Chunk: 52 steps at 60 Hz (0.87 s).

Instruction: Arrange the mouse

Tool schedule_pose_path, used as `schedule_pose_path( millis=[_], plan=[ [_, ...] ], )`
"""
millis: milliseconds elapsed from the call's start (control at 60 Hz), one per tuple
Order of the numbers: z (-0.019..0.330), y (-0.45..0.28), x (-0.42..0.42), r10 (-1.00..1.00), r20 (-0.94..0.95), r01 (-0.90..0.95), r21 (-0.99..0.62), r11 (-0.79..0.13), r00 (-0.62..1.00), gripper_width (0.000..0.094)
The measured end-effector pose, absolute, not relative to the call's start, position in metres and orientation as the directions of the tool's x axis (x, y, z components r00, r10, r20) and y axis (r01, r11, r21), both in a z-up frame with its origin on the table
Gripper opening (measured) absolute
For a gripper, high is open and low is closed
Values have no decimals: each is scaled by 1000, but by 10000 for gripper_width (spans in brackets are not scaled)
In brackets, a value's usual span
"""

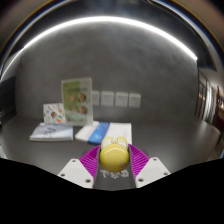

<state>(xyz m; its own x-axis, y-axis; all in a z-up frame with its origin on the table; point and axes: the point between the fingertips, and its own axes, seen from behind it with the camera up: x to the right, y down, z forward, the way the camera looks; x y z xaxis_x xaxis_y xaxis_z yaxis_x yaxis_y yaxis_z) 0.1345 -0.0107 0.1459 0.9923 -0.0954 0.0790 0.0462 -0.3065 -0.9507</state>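
Note:
A yellow mouse [112, 153] sits between my gripper's two fingers. Both magenta pads [90, 160] press on its sides, so my gripper [112, 162] is shut on it. The mouse is held above the grey table [170, 140]. Its underside and rear are hidden by the gripper body.
Beyond the fingers lie a blue-and-white booklet [93, 131] and a white leaflet [52, 130] on the table. An upright printed card [77, 101] stands behind them. White wall sockets [120, 98] line the far wall. A dark and brown object [210, 100] is off to the right.

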Motion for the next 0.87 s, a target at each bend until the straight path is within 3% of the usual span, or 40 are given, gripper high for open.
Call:
schedule_pose_path(
  millis=[100,283,367,450,467,483,583,617,867],
  plan=[
    [65,-4,164,-68,14,-17,-900,-435,998,407],
    [-8,4,167,11,-55,-39,-827,-560,998,412],
    [-5,6,167,46,-36,-4,-835,-550,998,423],
    [-6,8,165,62,-39,2,-831,-557,997,510],
    [-6,7,165,67,-41,3,-829,-559,997,573],
    [-4,5,165,73,-42,6,-827,-562,996,551],
    [-1,-5,162,79,-88,-27,-814,-580,993,897],
    [4,-12,163,73,-107,-46,-817,-575,992,823],
    [17,-85,220,-46,-144,-146,-823,-549,988,834]
  ],
)
